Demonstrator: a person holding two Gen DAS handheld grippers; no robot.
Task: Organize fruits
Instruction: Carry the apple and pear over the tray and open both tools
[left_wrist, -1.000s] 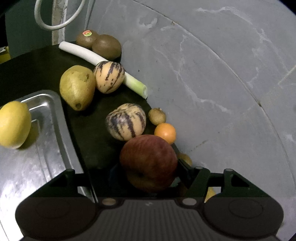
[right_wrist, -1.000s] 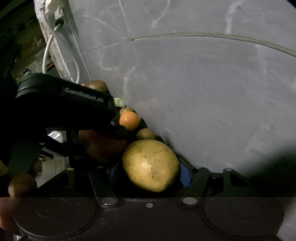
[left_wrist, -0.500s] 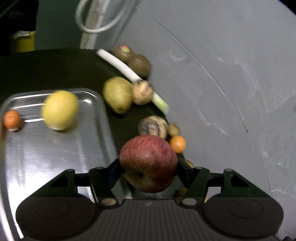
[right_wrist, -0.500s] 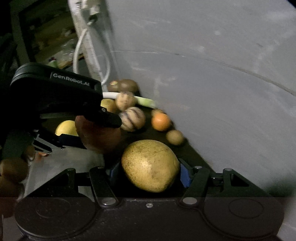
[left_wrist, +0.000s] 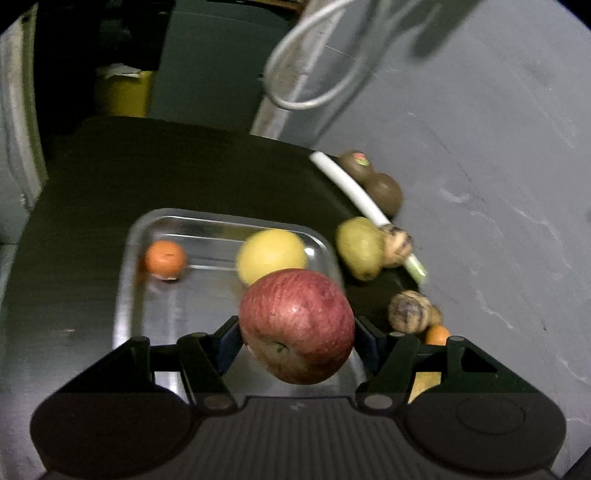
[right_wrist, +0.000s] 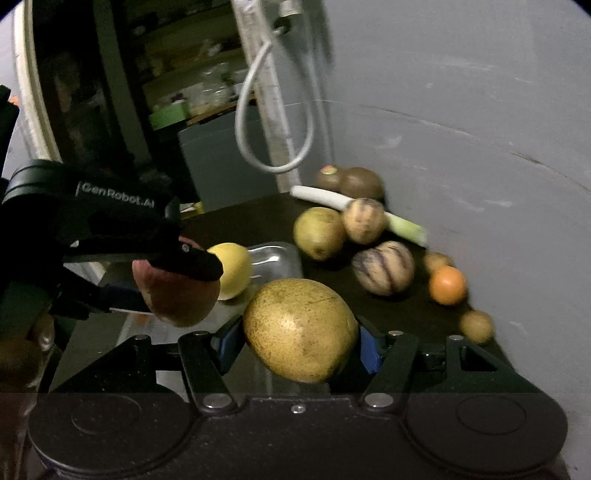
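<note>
left gripper (left_wrist: 297, 330) clamps red apple (left_wrist: 297, 326) (apparently above tray (left_wrist: 173, 306)) | right gripper (right_wrist: 300, 330) clamps pear (right_wrist: 300, 328)

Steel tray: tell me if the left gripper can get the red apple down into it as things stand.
Probably yes. The left gripper holds the red apple above the steel tray, with bare metal below; the yellow fruit and small orange lie farther back.

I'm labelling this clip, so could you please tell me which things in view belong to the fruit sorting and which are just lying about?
Job in hand:
- red apple in left tool
- pear in right tool
- metal tray holding lemon and small orange
- striped melons
- kiwis

Lying about:
- leek
- hanging cable
</note>
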